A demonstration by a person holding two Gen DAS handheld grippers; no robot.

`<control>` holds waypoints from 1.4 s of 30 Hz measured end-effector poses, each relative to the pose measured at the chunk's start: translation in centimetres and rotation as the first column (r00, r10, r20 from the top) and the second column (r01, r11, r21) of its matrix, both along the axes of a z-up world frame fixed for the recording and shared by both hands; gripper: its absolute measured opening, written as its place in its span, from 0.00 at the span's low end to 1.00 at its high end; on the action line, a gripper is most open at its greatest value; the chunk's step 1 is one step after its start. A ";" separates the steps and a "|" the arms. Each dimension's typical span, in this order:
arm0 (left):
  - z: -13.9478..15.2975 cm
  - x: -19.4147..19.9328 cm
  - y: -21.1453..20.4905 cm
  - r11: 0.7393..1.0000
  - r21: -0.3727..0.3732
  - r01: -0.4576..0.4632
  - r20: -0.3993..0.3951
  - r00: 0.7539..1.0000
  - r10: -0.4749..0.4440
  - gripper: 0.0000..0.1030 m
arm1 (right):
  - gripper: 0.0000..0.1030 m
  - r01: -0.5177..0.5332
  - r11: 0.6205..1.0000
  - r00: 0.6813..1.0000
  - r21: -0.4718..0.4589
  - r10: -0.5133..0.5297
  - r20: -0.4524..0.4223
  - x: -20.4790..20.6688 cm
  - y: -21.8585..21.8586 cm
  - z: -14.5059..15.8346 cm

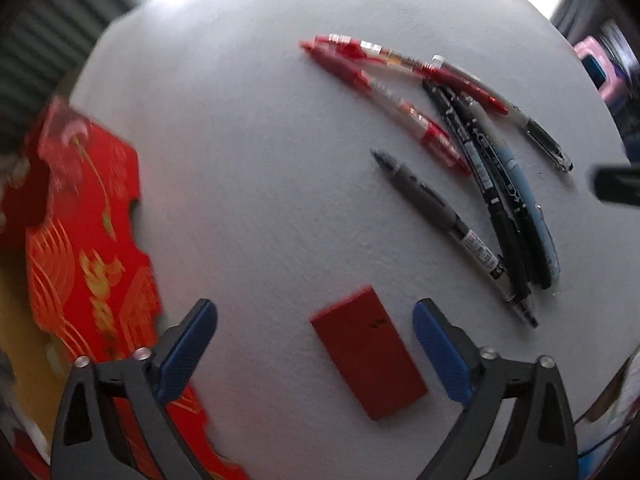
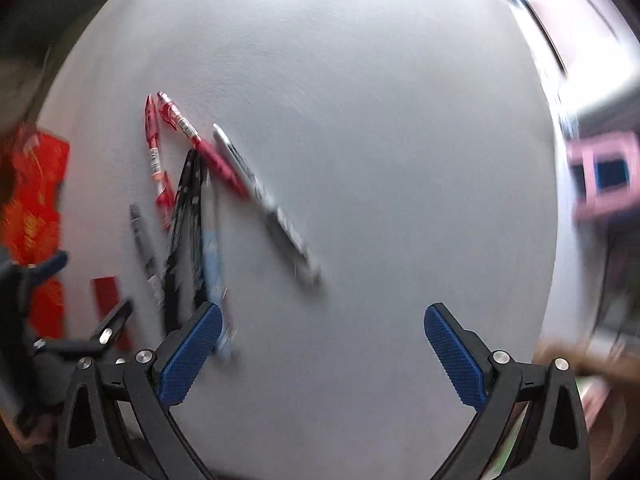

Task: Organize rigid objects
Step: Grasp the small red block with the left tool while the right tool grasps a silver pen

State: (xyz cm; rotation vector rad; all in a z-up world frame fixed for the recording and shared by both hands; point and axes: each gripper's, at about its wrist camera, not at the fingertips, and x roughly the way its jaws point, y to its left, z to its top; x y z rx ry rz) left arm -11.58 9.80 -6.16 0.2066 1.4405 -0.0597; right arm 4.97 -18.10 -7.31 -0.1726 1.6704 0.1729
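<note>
A small dark red flat box (image 1: 368, 354) lies on the white round table (image 1: 256, 160), between the open jaws of my left gripper (image 1: 316, 320), which is empty just above it. Several pens lie beyond: red pens (image 1: 384, 92), black pens (image 1: 492, 196), a light blue pen (image 1: 528, 204) and a grey pen (image 1: 436, 208). In the right wrist view my right gripper (image 2: 322, 328) is open and empty over bare table, with the pens (image 2: 192, 200) to its left, the red box (image 2: 106, 292) and the left gripper (image 2: 82, 302) at the far left.
Red and gold paper envelopes (image 1: 88, 248) lie at the table's left edge; they also show in the right wrist view (image 2: 34, 196). A pink stool (image 2: 604, 176) stands off the table to the right. The table edge curves close on both sides.
</note>
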 end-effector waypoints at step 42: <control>6.5 -3.3 -3.3 0.960 -0.279 0.025 -0.034 0.999 -0.036 0.35 | 0.15 0.424 0.842 0.906 0.334 -0.395 -0.155 -7.3 -3.7 6.4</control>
